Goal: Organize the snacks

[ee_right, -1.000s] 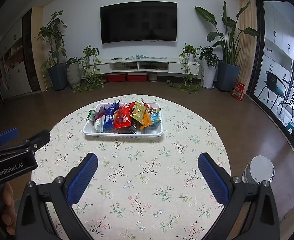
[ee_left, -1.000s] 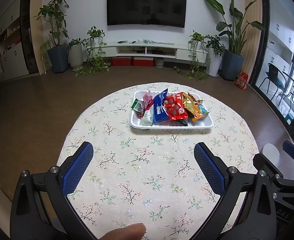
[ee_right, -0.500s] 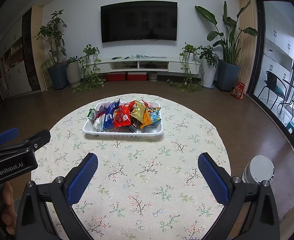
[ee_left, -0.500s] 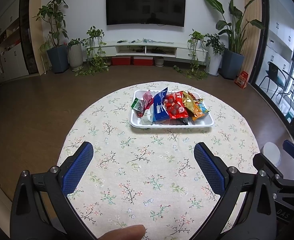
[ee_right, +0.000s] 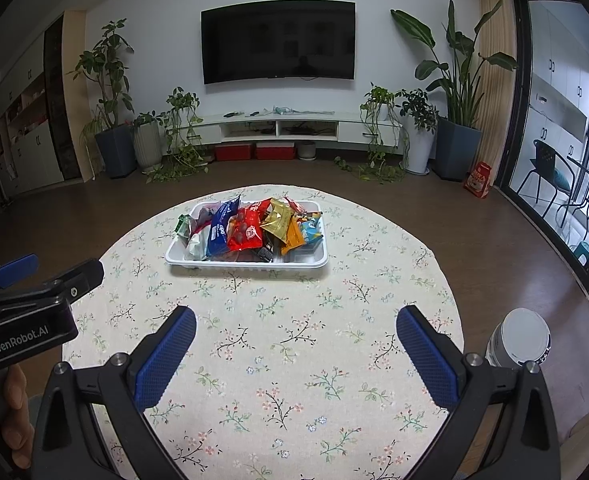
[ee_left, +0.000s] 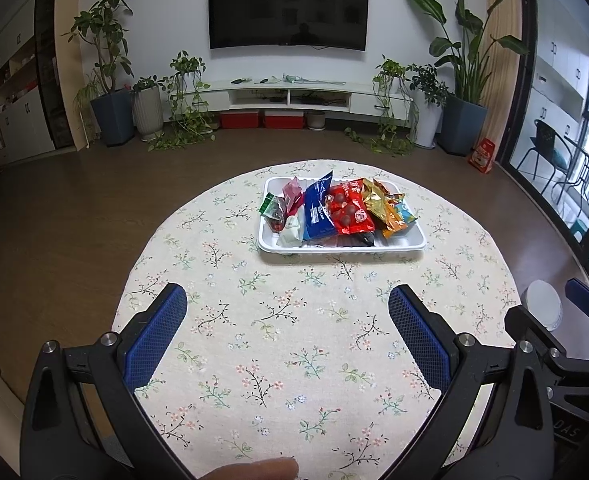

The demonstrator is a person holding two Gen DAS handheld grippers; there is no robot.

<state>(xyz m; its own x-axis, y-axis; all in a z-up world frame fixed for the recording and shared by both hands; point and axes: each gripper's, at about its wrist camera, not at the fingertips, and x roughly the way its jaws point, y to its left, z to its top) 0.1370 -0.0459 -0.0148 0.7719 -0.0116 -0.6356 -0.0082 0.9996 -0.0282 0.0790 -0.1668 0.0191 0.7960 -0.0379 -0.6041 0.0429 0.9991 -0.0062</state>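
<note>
A white tray (ee_left: 342, 246) sits on the far half of a round table with a floral cloth (ee_left: 294, 340). It holds several snack packets, among them a blue one (ee_left: 317, 212), a red one (ee_left: 348, 210) and a gold one (ee_left: 376, 200). The tray also shows in the right wrist view (ee_right: 246, 264). My left gripper (ee_left: 288, 300) is open and empty over the near part of the table. My right gripper (ee_right: 296, 320) is open and empty, also well short of the tray.
A white round container (ee_right: 518, 338) stands off the table's right edge. The left gripper's body (ee_right: 26, 312) shows at the left of the right wrist view. A TV, low shelf and potted plants line the far wall.
Both views have shifted very slightly; the tray appears a touch lower and nearer. Both grippers stay open.
</note>
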